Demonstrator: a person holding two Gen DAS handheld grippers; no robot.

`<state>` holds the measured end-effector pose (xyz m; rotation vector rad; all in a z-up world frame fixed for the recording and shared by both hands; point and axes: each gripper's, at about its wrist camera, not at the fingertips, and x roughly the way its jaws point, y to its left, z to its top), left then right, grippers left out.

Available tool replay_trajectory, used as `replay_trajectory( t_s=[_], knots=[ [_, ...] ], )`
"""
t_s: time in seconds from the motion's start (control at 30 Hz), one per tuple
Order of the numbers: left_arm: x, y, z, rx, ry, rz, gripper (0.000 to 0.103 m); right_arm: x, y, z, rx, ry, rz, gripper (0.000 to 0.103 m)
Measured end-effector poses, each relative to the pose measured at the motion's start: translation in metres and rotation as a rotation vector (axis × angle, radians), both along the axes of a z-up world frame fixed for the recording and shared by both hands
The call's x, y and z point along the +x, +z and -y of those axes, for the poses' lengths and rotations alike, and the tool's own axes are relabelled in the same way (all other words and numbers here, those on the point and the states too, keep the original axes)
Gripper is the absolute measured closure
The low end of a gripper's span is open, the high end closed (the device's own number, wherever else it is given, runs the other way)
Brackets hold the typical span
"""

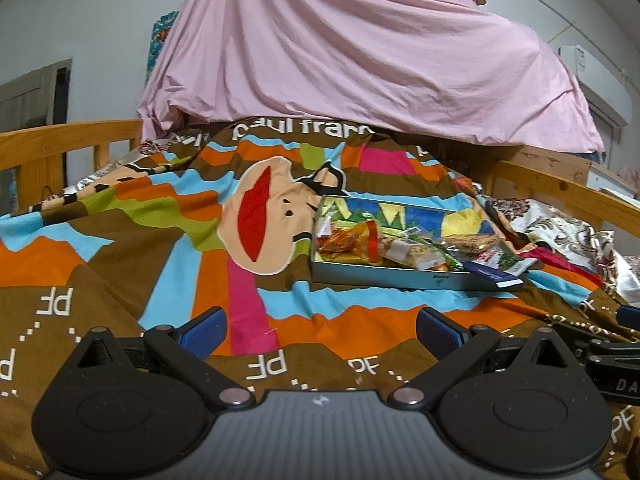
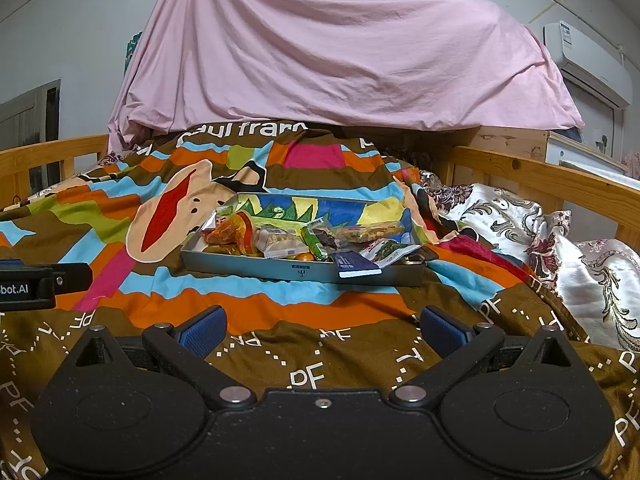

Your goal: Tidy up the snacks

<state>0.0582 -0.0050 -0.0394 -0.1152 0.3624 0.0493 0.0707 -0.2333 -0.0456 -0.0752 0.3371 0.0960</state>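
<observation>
While both your left claw and right claw hang wide open and empty, the snacks sit jumbled in the tray on the bed, apparently unsorted.

**Count of things on the bed**

One metal tray sits on one patchwork blanket; inside it the wrapped snacks overlap too much for an exact count, though at least six show; one dark blue packet hangs over the near rim; two grippers, left and right; one pink sheet lies far behind; one air conditioner at far right.
</observation>
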Motion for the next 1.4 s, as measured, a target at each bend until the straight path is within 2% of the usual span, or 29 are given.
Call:
replay_trajectory(
  t_s=[0.23, 0.43, 1.4],
  knots=[
    [-0.0035, -0.0017, 0.002, 0.022, 0.044, 0.003, 0.0, 0.0002, 0.0002, -0.0002, -0.001, 0.0, -0.001, 0.001],
    [-0.0037, 0.0021, 0.0063, 0.05, 0.041, 0.008, 0.0, 0.0004, 0.0002, -0.0003, -0.001, 0.0, -0.001, 0.001],
    [-0.0019, 0.0056, 0.003, 0.044, 0.046, 0.007, 0.0, 0.001, 0.0005, -0.0013, -0.004, 0.0, -0.003, 0.001]
  ],
)
